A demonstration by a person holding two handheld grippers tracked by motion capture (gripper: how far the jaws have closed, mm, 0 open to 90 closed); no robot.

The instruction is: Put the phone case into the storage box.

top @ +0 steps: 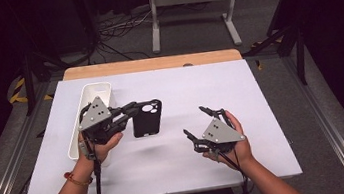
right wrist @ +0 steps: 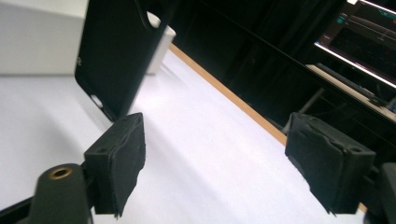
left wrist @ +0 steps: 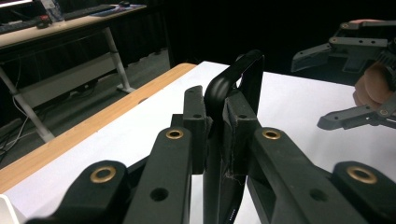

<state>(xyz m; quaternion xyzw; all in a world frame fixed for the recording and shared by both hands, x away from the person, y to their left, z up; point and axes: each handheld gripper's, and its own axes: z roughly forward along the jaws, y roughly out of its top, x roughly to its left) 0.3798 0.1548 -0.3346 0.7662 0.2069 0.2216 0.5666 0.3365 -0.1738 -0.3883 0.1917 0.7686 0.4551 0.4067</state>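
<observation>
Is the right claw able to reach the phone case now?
Probably yes: the right claw is open, and bare table lies between it and the phone case held by the left claw.

Both grippers, left [top: 129, 111] and right [top: 202, 120], are black with grey three-cornered plates, brass rivets and trailing black cables; a red bracelet [top: 75, 179] circles the left wrist.

Dark room, grey floor [top: 192, 34]

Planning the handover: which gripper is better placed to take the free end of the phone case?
Right. The right gripper is open and empty, facing the phone case. The left gripper is already shut on its edge.
</observation>
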